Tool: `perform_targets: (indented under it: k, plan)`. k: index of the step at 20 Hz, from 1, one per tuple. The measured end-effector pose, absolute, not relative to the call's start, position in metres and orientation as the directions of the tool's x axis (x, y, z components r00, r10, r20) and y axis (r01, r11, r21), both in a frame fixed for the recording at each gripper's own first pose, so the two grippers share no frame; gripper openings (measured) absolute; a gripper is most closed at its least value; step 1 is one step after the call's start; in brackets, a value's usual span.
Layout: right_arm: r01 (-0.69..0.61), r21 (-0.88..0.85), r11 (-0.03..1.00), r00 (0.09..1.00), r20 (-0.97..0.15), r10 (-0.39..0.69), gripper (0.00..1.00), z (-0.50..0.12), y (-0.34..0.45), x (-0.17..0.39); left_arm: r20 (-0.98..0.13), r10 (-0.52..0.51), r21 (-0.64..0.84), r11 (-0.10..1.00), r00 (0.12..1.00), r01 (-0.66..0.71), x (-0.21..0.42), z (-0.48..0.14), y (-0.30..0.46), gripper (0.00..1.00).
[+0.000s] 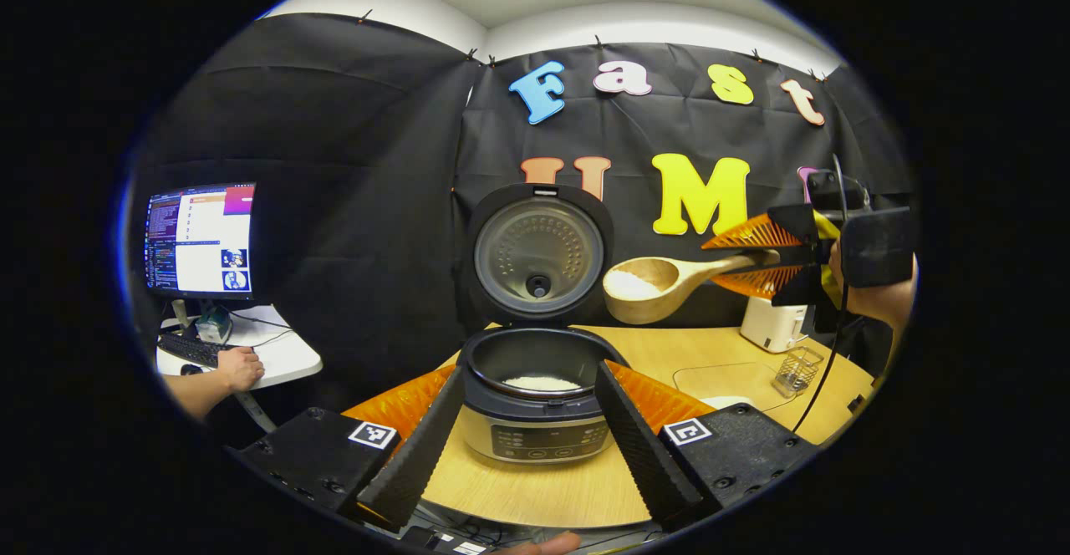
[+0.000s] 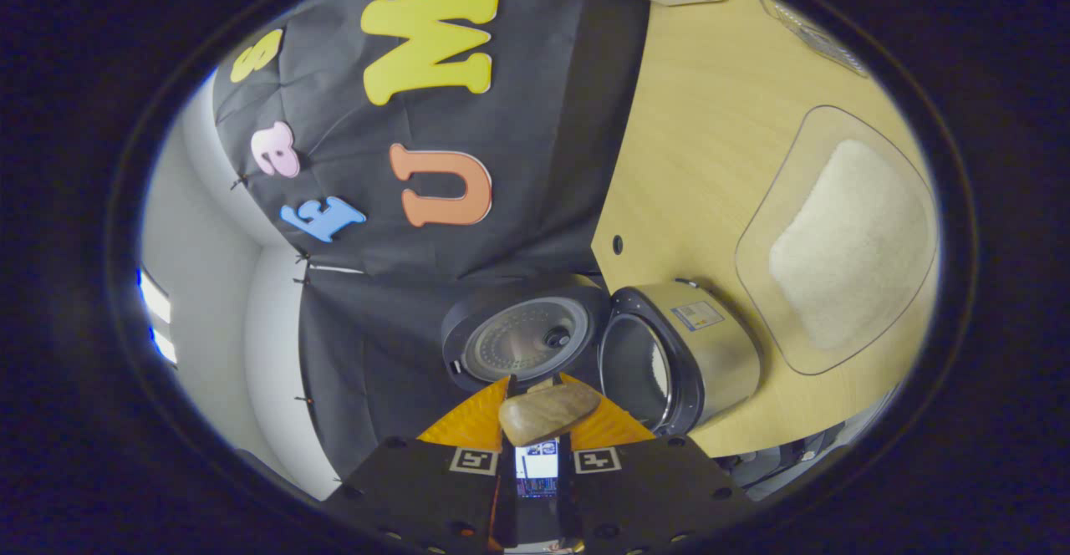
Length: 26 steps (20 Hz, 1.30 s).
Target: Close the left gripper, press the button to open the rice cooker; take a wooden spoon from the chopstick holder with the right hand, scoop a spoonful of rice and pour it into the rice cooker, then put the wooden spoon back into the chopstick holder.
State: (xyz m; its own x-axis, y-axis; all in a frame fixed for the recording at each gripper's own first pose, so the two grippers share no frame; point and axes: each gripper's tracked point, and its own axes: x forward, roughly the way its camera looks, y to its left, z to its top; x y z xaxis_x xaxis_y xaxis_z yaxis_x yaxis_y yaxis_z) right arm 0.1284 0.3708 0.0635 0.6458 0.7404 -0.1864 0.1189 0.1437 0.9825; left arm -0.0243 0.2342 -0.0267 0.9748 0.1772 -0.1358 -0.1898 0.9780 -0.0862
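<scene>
The rice cooker (image 1: pixel 535 421) stands on the wooden table with its lid (image 1: pixel 539 254) raised, and white rice (image 1: pixel 542 384) lies in the pot. My left gripper (image 1: pixel 531 434) is open, its fingers spread to either side of the cooker's front and touching nothing. Up to the right, my right gripper (image 1: pixel 765 262) is shut on the handle of the wooden spoon (image 1: pixel 660 287). The spoon's bowl holds a little rice and hangs above and right of the pot. In the rolled right gripper view, the spoon (image 2: pixel 547 411) sits between the fingers of my right gripper (image 2: pixel 535 388), near the open cooker (image 2: pixel 681 354).
A clear tray (image 2: pixel 756 229) holding a heap of rice (image 2: pixel 844 246) lies on the table right of the cooker. The mesh chopstick holder (image 1: pixel 798 369) and a white box (image 1: pixel 773 325) stand at the back right. A monitor (image 1: pixel 201 239) and a person's hand (image 1: pixel 238 367) are at the left.
</scene>
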Motion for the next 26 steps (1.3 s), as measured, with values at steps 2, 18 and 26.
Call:
perform_targets:
  k: [2, 18, 26]
  plan:
    - [0.092, 0.974, 0.206, 0.643, -0.216, 0.734, 0.18, 0.065, 0.398, 0.138, -0.155, 0.191, -0.082, 0.975, 0.969, -0.206, -0.023, -0.034, 0.24, 1.0]
    - [-0.055, 0.679, 0.732, 0.682, -0.51, 0.524, 0.18, 0.014, 0.477, 0.194, -0.19, 0.274, -0.081, 0.953, 0.943, -0.293, -0.031, -0.049, 0.281, 1.0]
    - [-0.251, 0.348, 0.903, 0.777, -0.483, 0.403, 0.17, 0.037, 0.484, 0.201, -0.163, 0.3, -0.071, 0.947, 0.94, -0.315, -0.028, -0.043, 0.283, 1.0]
